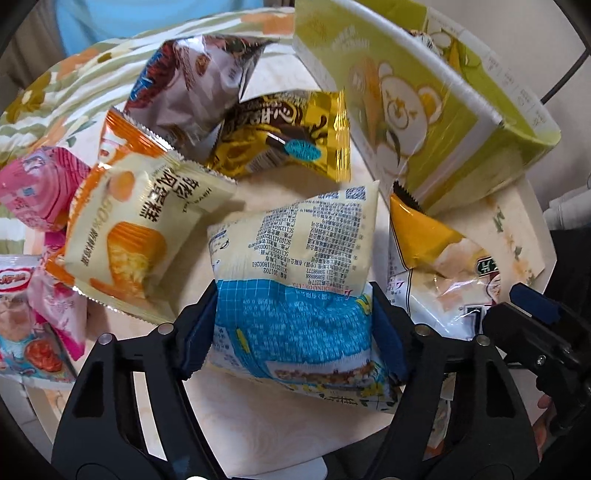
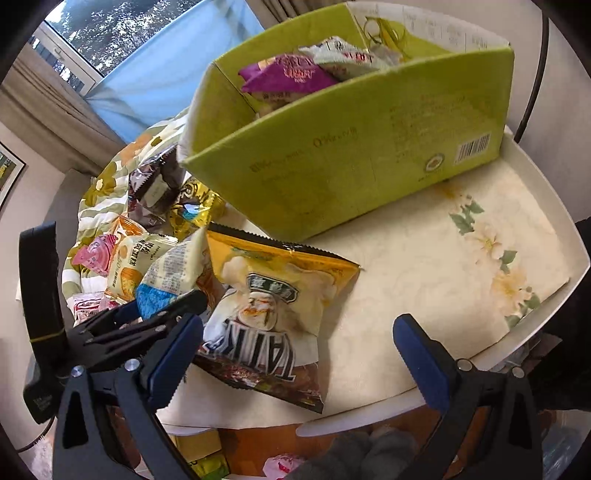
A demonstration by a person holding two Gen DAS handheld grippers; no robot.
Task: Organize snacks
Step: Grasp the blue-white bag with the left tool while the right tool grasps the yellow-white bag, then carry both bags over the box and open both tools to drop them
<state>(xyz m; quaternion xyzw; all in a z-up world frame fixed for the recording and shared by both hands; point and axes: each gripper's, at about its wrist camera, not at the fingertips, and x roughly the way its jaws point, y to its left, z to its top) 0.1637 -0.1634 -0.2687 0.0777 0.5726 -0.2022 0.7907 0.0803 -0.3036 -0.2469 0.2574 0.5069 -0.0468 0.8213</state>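
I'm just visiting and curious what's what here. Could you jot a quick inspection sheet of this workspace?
Surface: cream floral table, bare on its right.
Job's things: green box already holding packets; blue-and-cream packet; yellow chip bag.
Clutter: loose snack packets heaped at left.
Grippers: left gripper pads against the blue-and-cream packet; right gripper open, empty, by the yellow chip bag.
Cables: dark cable behind the box.
Surroundings: window, blue curtain.
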